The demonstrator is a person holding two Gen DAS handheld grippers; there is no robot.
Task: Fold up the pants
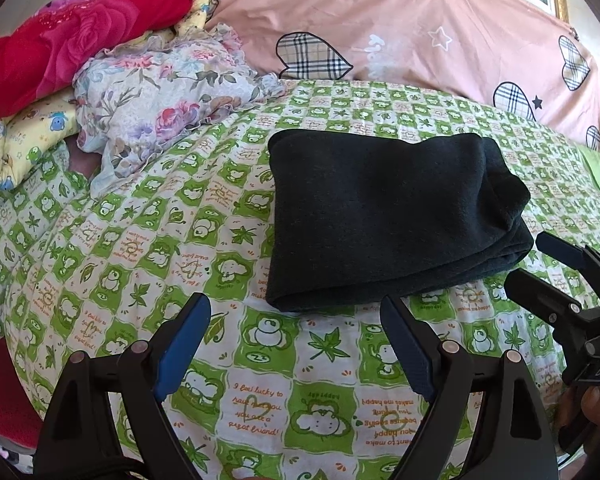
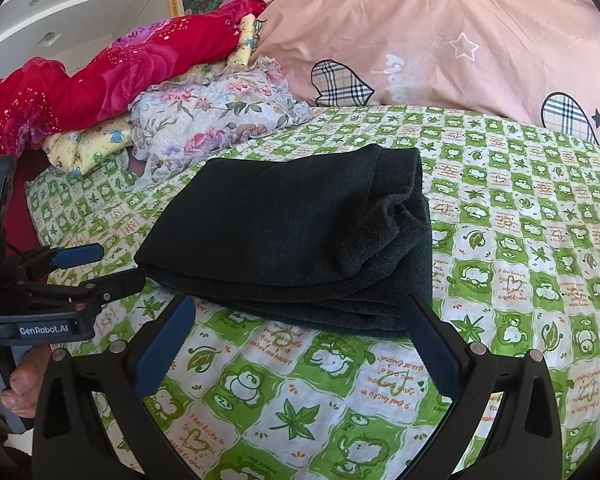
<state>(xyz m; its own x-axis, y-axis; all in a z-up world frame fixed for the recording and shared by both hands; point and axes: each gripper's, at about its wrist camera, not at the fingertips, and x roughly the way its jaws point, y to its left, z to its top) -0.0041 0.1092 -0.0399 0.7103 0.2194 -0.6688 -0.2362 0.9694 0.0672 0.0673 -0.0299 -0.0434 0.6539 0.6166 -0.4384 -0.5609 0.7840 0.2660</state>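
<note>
The dark pants (image 1: 384, 216) lie folded into a compact stack on the green-and-white patterned bedsheet (image 1: 260, 380). They also show in the right wrist view (image 2: 292, 240). My left gripper (image 1: 296, 308) is open and empty, just short of the stack's near edge. My right gripper (image 2: 300, 312) is open and empty, its fingertips at the stack's near edge. The right gripper also shows in the left wrist view (image 1: 540, 260), beside the stack's right end. The left gripper shows in the right wrist view (image 2: 112, 268), beside the stack's left end.
A pile of bedding sits at the back left: a red quilt (image 1: 80, 36), a floral pillow (image 1: 160, 96) and a yellow cartoon-print cloth (image 1: 24, 140). A pink duvet with plaid hearts (image 1: 400, 28) lies along the back. The bed's edge drops off at the left.
</note>
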